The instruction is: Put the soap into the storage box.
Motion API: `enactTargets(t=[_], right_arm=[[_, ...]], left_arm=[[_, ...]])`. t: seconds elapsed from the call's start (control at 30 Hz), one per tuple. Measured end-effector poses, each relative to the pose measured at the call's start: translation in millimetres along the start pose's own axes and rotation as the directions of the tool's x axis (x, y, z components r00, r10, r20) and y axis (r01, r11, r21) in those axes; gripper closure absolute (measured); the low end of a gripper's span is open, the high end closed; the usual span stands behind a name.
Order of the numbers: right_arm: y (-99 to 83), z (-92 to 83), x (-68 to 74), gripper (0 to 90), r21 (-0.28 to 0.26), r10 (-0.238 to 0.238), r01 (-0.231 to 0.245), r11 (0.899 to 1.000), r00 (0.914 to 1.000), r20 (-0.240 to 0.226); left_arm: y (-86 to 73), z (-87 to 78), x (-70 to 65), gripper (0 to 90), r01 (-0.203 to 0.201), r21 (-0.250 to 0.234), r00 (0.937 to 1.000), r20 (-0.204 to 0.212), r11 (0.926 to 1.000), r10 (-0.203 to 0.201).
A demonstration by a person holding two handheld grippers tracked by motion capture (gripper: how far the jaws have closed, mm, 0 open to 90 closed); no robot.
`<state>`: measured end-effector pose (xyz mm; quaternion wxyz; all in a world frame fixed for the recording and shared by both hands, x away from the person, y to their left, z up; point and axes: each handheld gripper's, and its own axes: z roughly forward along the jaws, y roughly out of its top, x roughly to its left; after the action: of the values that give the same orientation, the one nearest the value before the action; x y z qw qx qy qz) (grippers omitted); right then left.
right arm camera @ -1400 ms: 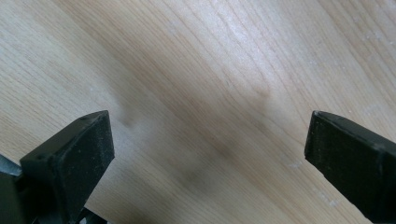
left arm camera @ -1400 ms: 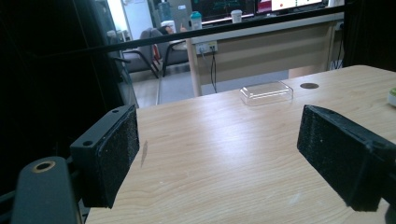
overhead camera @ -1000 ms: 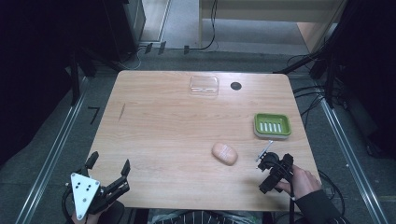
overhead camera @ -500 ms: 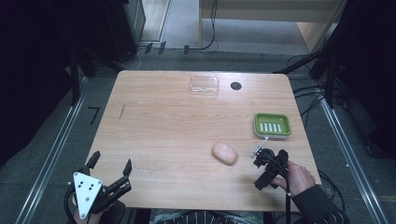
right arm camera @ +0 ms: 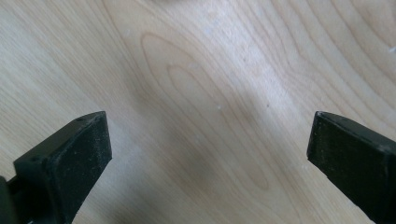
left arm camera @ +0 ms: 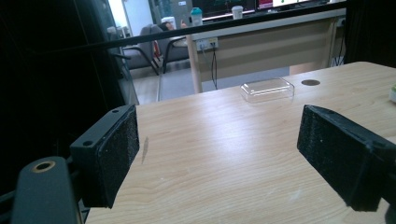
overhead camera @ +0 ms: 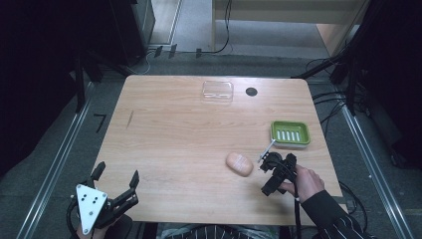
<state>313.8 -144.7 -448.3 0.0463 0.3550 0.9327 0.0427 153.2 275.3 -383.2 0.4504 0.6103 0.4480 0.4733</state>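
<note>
The left gripper (overhead camera: 117, 182) sits at the near left edge, held low by a hand (overhead camera: 87, 231) mostly out of frame — its grey three-cornered plate (overhead camera: 89, 203) faces up and its jaws stand wide apart, pointing forward and to the right. The right gripper (overhead camera: 272, 160) is held by the right hand (overhead camera: 303, 182), its dark striped sleeve (overhead camera: 331, 219) coming in from the bottom right — jaws spread wide, angled down.

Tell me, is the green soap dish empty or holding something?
Empty: the green soap dish shows only its pale ridges; the soap lies on the table.
</note>
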Motion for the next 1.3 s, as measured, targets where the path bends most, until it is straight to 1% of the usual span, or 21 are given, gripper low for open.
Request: enactTargets(t=[0.27, 0.33, 0.4, 0.47, 0.5, 0.53, 0.57, 0.6, 0.67, 0.73, 1.1, 1.17, 1.2, 1.3], right_arm=[[11.5, 0.0, -0.6, 0.0, -0.014, 0.002, -0.002, 1.000, 1.0000, -0.007], [15.8, 0.8, -0.3, 0.0, -0.016, -0.002, 0.002, 1.000, 0.9999, -0.011], [19.0, 1.0, -0.6, 0.0, -0.018, -0.005, 0.005, 1.000, 0.9999, -0.014], [20.6, 0.7, -0.8, 0.0, -0.015, -0.009, 0.009, 1.000, 0.9999, -0.013], [23.5, 1.1, -0.3, 0.0, -0.022, -0.007, 0.006, 1.000, 0.9998, -0.019], [25.2, 0.6, -0.1, 0.0, -0.014, -0.011, 0.011, 1.000, 0.9998, -0.019], [26.6, 1.0, 0.4, 0.0, -0.020, -0.010, 0.010, 1.000, 0.9998, -0.018], [28.2, 0.9, 0.1, 0.0, -0.020, -0.016, 0.016, 1.000, 0.9996, -0.022], [29.8, 0.6, 0.7, 0.0, -0.019, -0.013, 0.012, 1.000, 0.9997, -0.019], [34.7, -0.1, 0.8, 0.0, -0.026, -0.016, 0.015, 1.000, 0.9996, -0.024], [51.8, 0.1, -0.4, 0.0, -0.046, -0.021, 0.018, 0.999, 0.9983, -0.054], [53.2, 0.7, 0.1, 0.0, -0.046, -0.014, 0.012, 0.999, 0.9984, -0.055], [55.9, 1.7, 0.0, 0.0, -0.043, -0.026, 0.023, 0.999, 0.9980, -0.057], [60.1, 2.9, 0.7, 0.1, -0.045, -0.028, 0.026, 0.999, 0.9974, -0.066]], left_arm=[[0.0, -0.7, 0.7, 13.3, 0.006, -0.001, 1.0000, -0.004, 1.0000, -0.006], [0.4, 0.2, -0.8, 13.3, -0.004, 0.002, 1.0000, 0.004, 1.0000, 0.004], [0.3, 0.1, -0.7, 13.3, -0.006, 0.003, 1.0000, 0.004, 1.0000, 0.006], [0.0, -0.1, -0.3, 13.4, -0.005, 0.003, 1.0000, 0.003, 1.0000, 0.005], [-0.5, -0.8, 1.1, 13.3, 0.001, -0.002, 1.0000, -0.002, 1.0000, -0.001], [-0.5, -0.8, 1.1, 13.3, 0.001, -0.002, 1.0000, -0.002, 1.0000, -0.001], [-0.8, -1.6, 2.2, 13.3, 0.009, -0.001, 0.9999, -0.006, 1.0000, -0.009], [-0.7, -1.8, 2.3, 13.3, 0.011, -0.001, 0.9999, -0.005, 0.9999, -0.011], [-0.6, -1.6, 1.9, 13.3, 0.010, -0.003, 0.9999, -0.005, 0.9999, -0.010], [-0.2, -0.9, 0.1, 13.3, -0.005, 0.000, 1.0000, 0.004, 1.0000, 0.005], [-0.2, -0.9, 0.6, 13.3, 0.000, -0.001, 1.0000, 0.001, 1.0000, 0.000], [-0.2, -0.8, 0.4, 13.4, 0.000, -0.001, 1.0000, 0.001, 1.0000, 0.000], [-0.2, -1.0, 0.3, 13.3, -0.003, 0.000, 1.0000, 0.003, 1.0000, 0.003], [-0.4, -1.1, 0.9, 13.3, 0.001, -0.002, 1.0000, -0.001, 1.0000, -0.001]])
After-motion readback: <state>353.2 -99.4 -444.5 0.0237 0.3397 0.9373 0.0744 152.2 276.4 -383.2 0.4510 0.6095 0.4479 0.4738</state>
